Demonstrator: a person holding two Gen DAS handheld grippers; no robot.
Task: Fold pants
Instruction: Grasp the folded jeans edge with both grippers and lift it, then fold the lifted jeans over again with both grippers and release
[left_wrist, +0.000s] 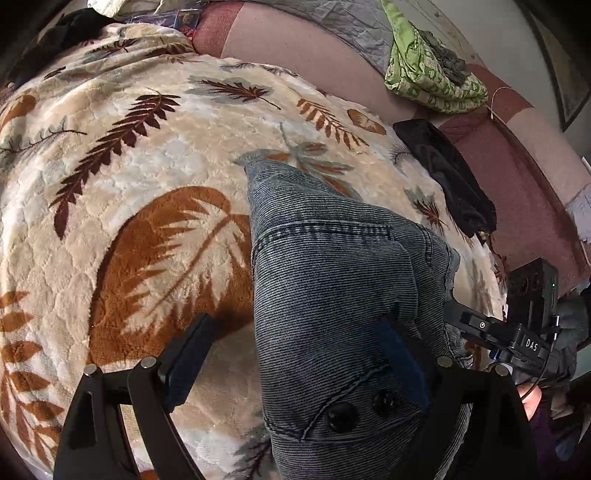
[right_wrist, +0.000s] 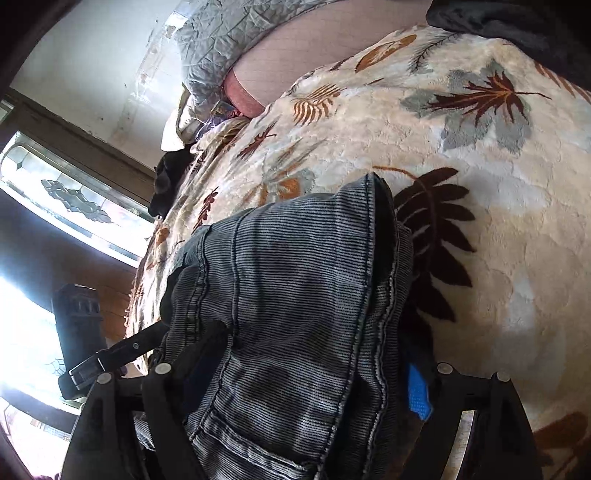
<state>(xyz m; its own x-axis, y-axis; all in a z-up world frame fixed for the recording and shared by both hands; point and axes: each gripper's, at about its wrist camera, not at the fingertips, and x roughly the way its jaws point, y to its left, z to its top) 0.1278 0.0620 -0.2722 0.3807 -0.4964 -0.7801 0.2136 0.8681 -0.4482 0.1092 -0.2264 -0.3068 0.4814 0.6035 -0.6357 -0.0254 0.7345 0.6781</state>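
Denim, grey-blue and ribbed, lies bunched on the leaf-print blanket (left_wrist: 140, 206) — the pants (left_wrist: 332, 295) are already stacked in layers, waistband buttons showing near the left gripper (left_wrist: 295, 365). That claw stands wide, one pad on the blanket beside the cloth, the other over the denim, pinching nothing. From the right wrist view, the right gripper (right_wrist: 306, 384) straddles the folded bundle (right_wrist: 295, 277), jaws spread wide, the fabric between them but no squeeze that I can make out. So at least one fold looks done and set down. Left to do, I judge: perhaps one more fold and a tidy-up, since the edges sit uneven.
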